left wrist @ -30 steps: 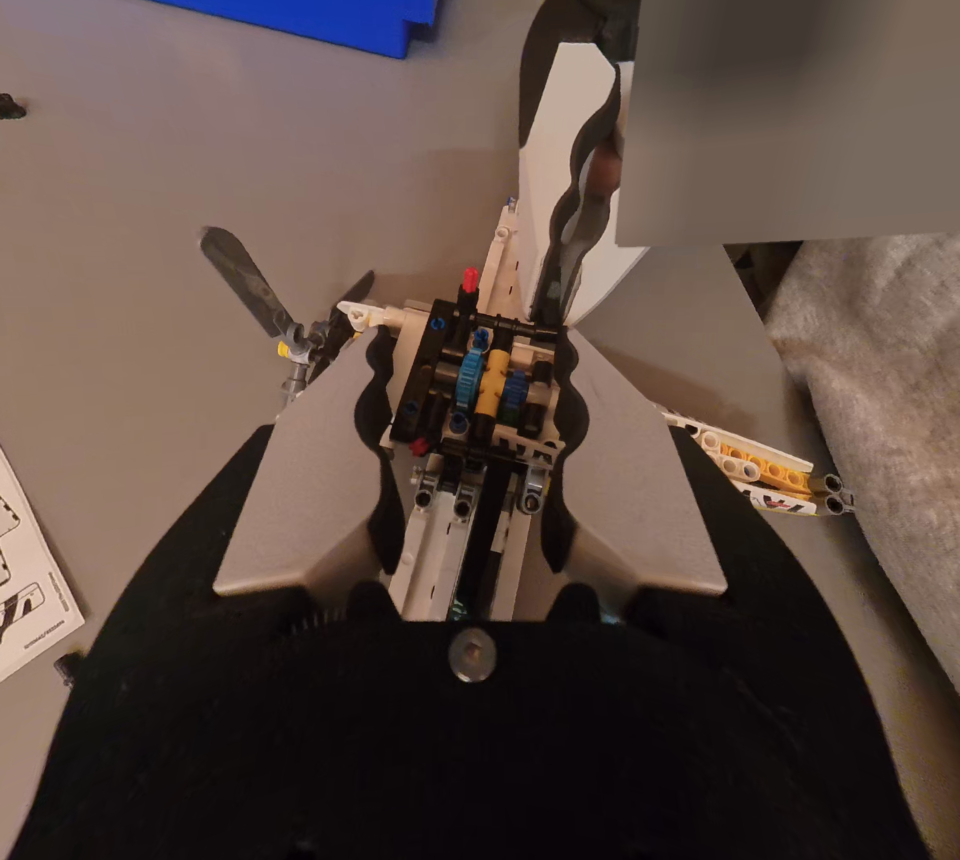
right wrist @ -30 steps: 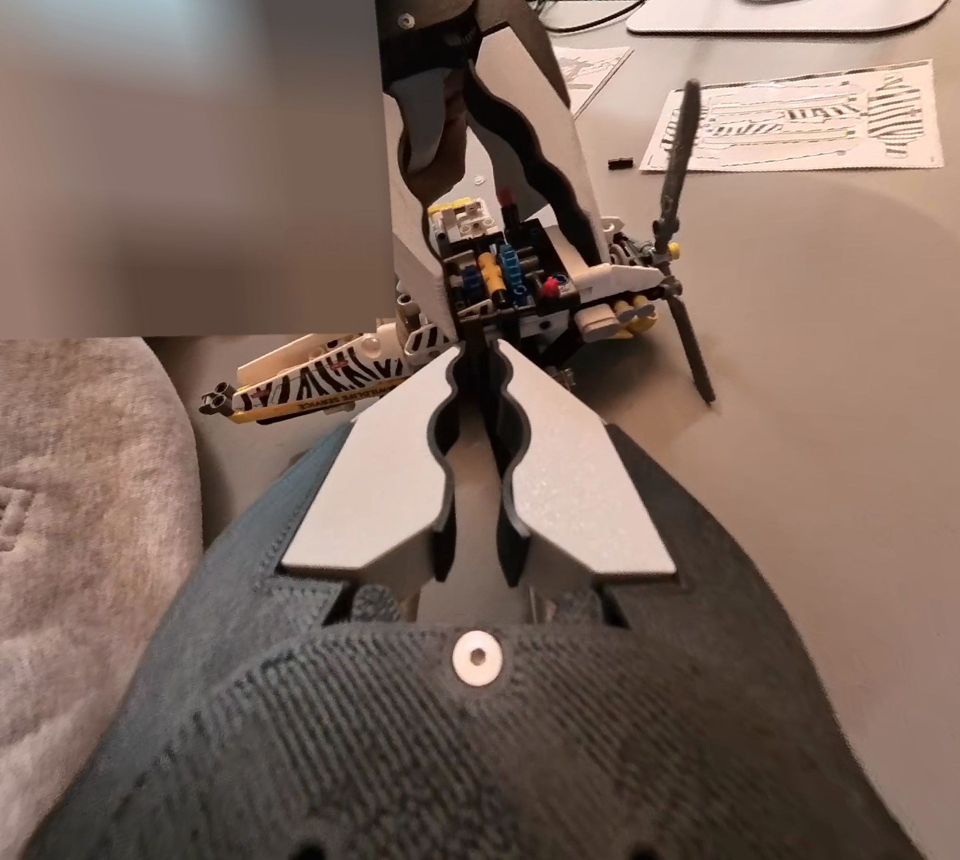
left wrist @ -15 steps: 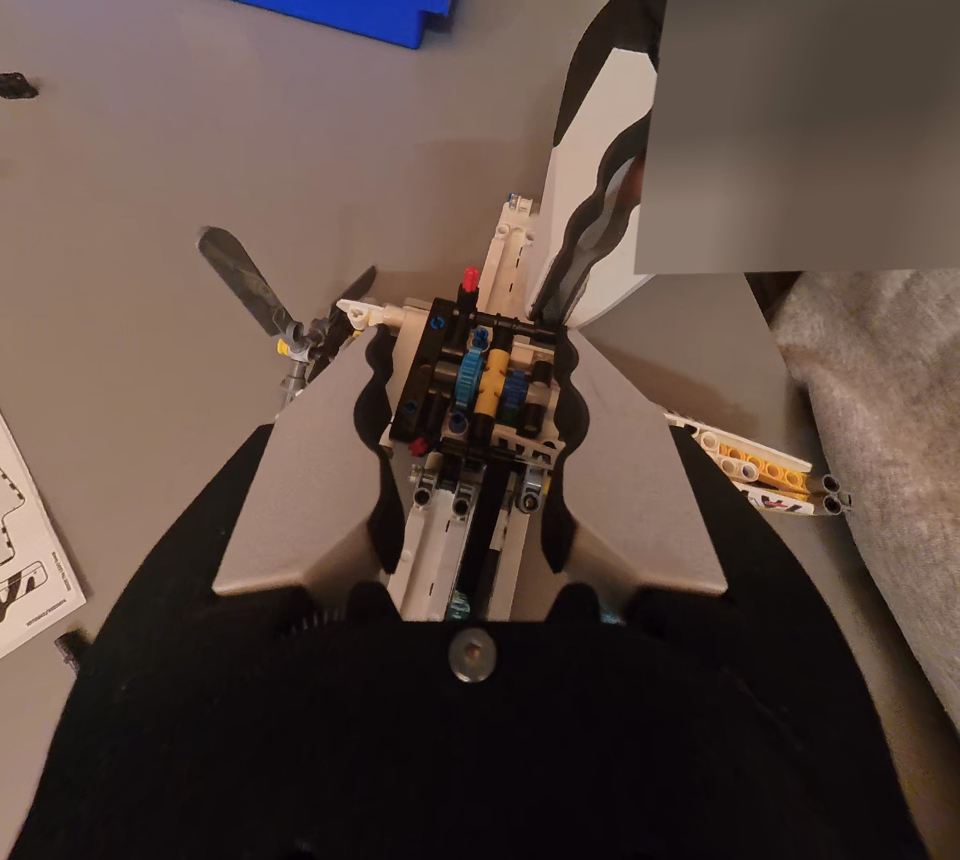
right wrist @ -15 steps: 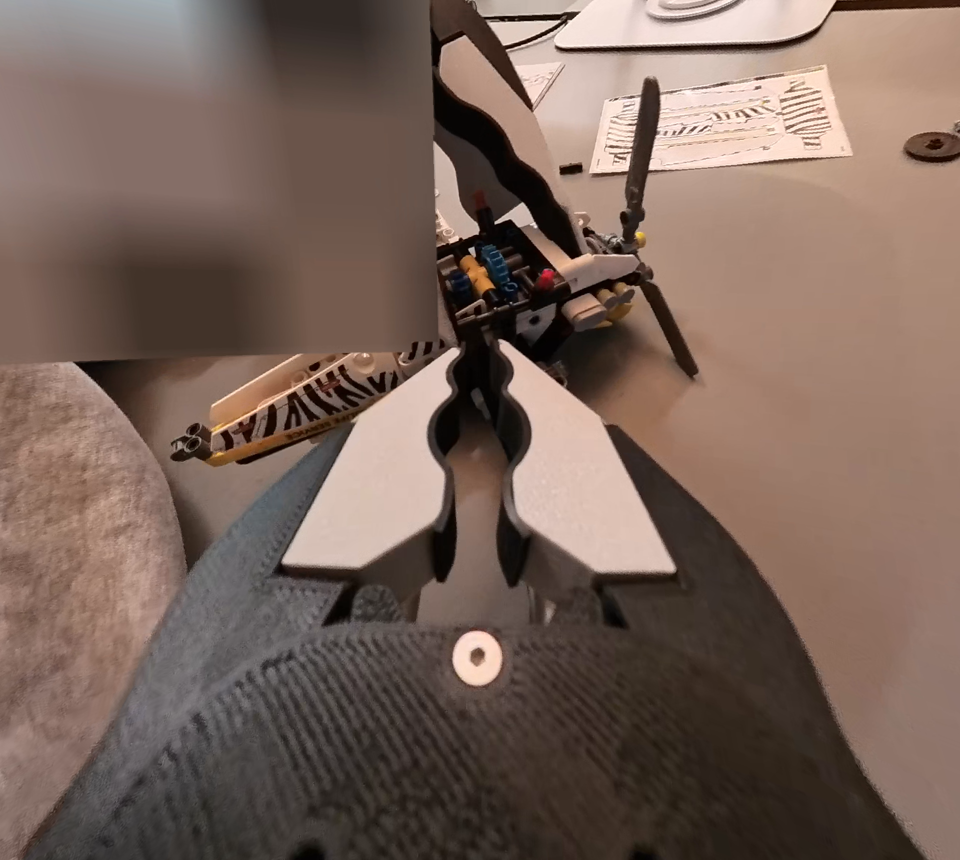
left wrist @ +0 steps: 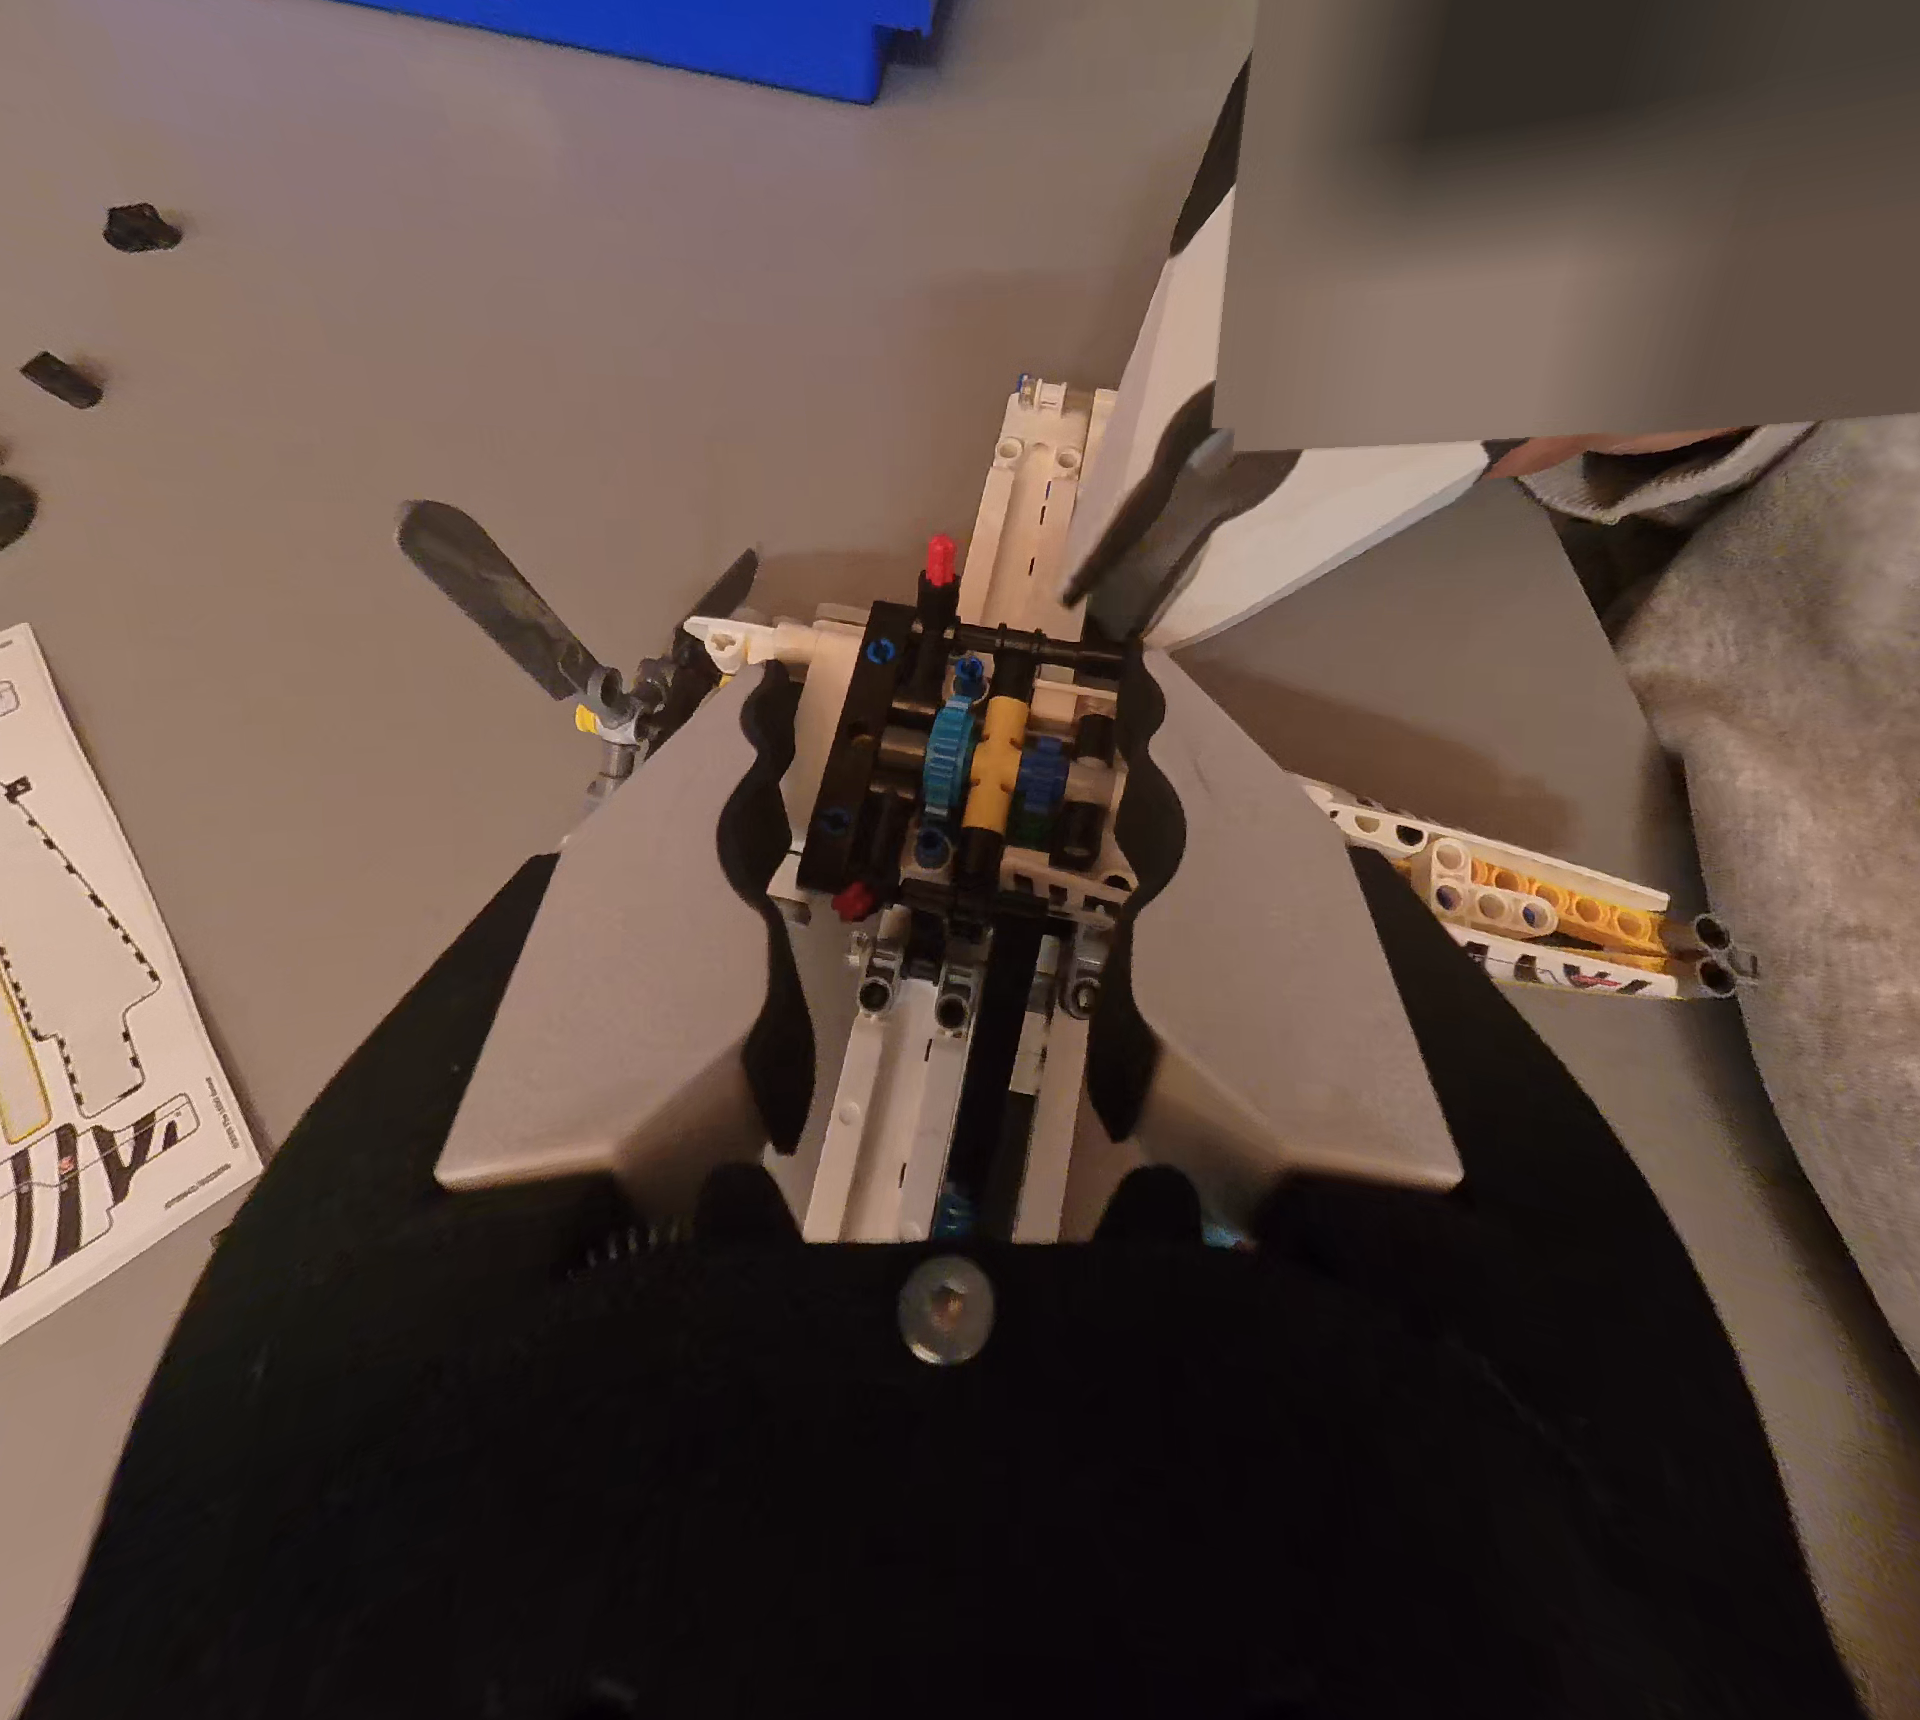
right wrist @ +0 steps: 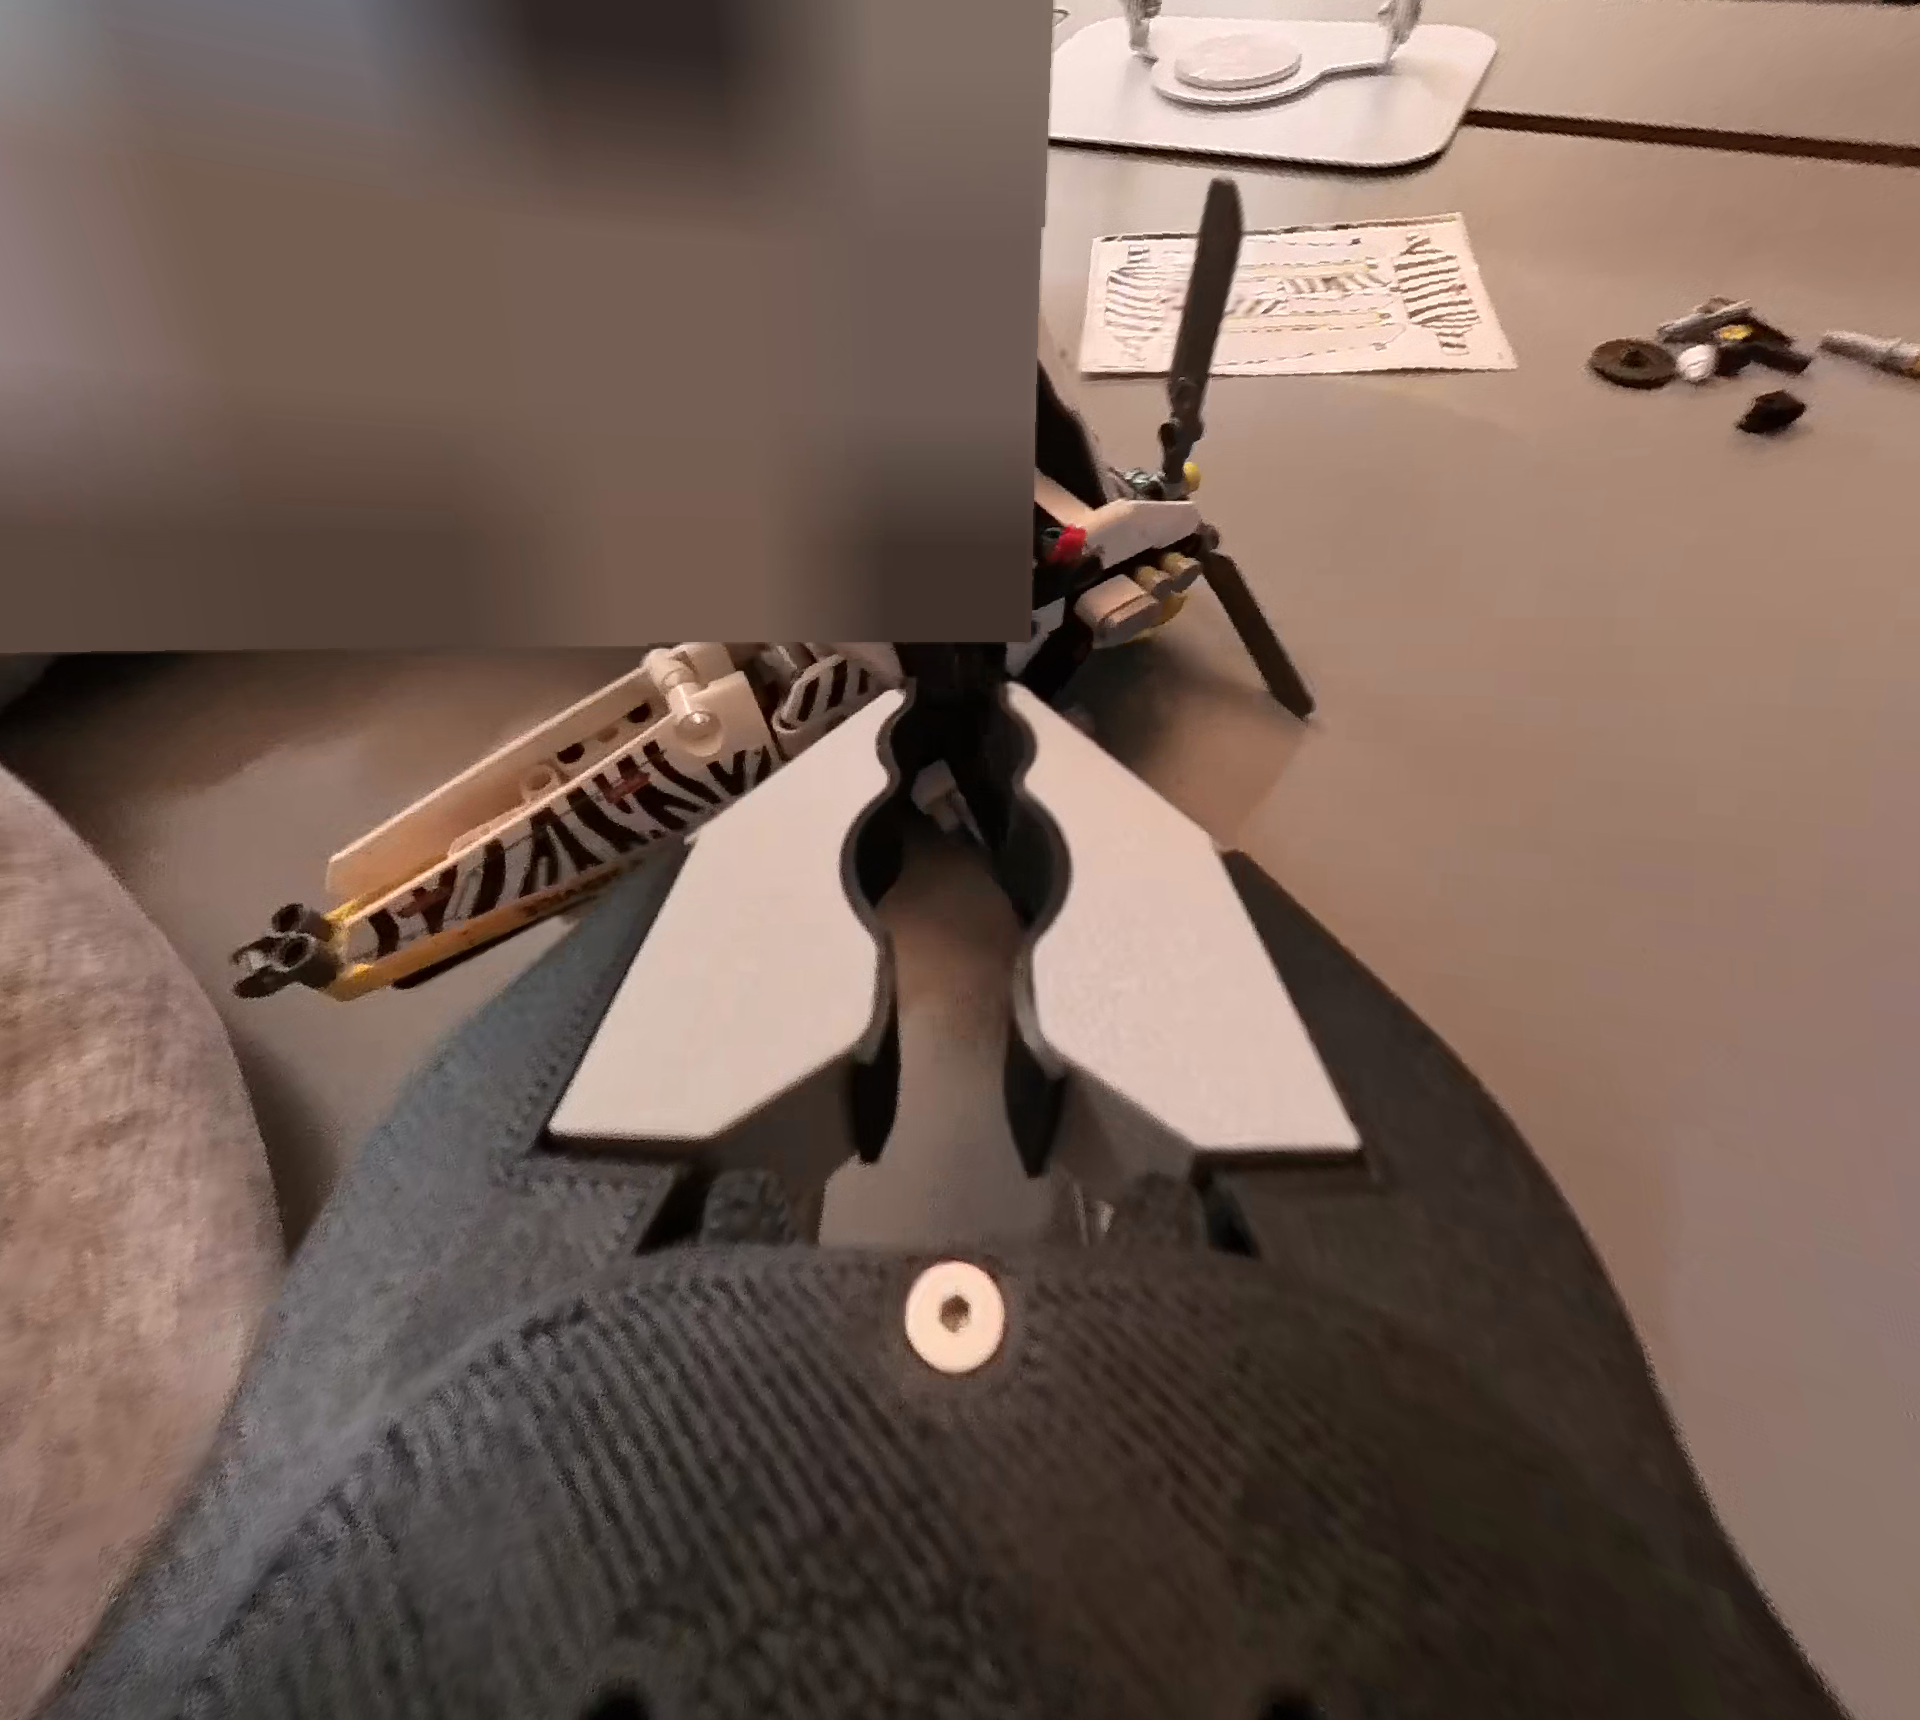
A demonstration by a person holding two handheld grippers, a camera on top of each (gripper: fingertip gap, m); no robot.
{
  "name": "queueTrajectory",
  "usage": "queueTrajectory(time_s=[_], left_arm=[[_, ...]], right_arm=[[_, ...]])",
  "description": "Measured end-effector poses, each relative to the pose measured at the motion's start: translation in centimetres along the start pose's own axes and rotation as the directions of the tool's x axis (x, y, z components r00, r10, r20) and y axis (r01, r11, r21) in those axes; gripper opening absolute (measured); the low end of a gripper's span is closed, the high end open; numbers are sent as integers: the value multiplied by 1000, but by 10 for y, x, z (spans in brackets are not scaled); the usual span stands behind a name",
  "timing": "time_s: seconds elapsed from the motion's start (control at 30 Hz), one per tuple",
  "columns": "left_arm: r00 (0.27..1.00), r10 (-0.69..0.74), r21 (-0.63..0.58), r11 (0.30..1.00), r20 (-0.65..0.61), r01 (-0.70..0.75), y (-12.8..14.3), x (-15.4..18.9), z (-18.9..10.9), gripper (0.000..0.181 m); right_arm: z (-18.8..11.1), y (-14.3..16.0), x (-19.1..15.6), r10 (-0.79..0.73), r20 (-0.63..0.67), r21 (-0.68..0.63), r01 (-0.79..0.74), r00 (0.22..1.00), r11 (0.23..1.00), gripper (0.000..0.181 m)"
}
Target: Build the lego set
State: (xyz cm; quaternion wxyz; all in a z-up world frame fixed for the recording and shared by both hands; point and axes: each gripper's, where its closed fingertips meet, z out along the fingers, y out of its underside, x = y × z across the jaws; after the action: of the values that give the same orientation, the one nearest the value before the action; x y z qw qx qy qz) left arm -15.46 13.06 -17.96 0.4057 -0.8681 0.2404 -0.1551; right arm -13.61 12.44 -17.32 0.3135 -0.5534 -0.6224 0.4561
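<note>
Both tools grip the lego plane (left wrist: 977, 777): left (left wrist: 951, 735) its body, right (right wrist: 956, 735) a black part.

The right gripper (right wrist: 954, 735) has its tips closed on a black part of the lego plane (right wrist: 1117, 543). The zebra-striped wing (right wrist: 561, 823) lies left of the tips; the propeller (right wrist: 1205, 299) and sticker sheet (right wrist: 1340, 299) lie beyond them, loose parts (right wrist: 1704, 351) far right.

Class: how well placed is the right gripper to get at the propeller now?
Probably not without letting go. The right gripper is shut on the plane model, which the left gripper also clamps. The propeller stands clear on the nose beyond, unobstructed.
</note>
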Motion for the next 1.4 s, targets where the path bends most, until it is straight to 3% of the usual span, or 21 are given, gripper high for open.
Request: queueTrajectory(time_s=[0.13,0.23,0.37,0.43,0.57,0.73,0.93,1.03,1.4], left_arm=[[1000,7,-8,1000,10,-7,0,1,0,65],[1000,8,-13,1000,12,-8,0,1,1,65],[1000,8,-15,1000,12,-8,-1,1,1,65],[1000,10,-14,1000,10,-9,-1,1,1,65],[1000,9,-2,1000,4,-9,-1,1,1,65],[1000,15,-5,1000,8,-15,-1,1,1,65],[1000,7,21,1000,7,-7,-1,1,1,65],[1000,8,25,1000,2,-8,-1,2,1,64],[1000,19,27,999,2,-19,-2,4,2,65]], right_arm=[[-20,-2,14,-108,-123,40,113,987,993,23],[-41,4,31,-65,-153,45,72,986,996,23],[-45,17,24,16,-18,-6,-16,1000,1000,23],[-43,21,26,-33,-11,-38,33,999,999,25],[-38,32,37,-152,49,-153,157,987,976,48],[-27,47,37,-163,258,-299,240,952,924,60],[-22,58,30,-136,406,-344,289,904,894,52],[-22,59,33,-174,395,-345,321,902,882,41],[-25,60,30,-198,427,-343,361,882,867,40]])
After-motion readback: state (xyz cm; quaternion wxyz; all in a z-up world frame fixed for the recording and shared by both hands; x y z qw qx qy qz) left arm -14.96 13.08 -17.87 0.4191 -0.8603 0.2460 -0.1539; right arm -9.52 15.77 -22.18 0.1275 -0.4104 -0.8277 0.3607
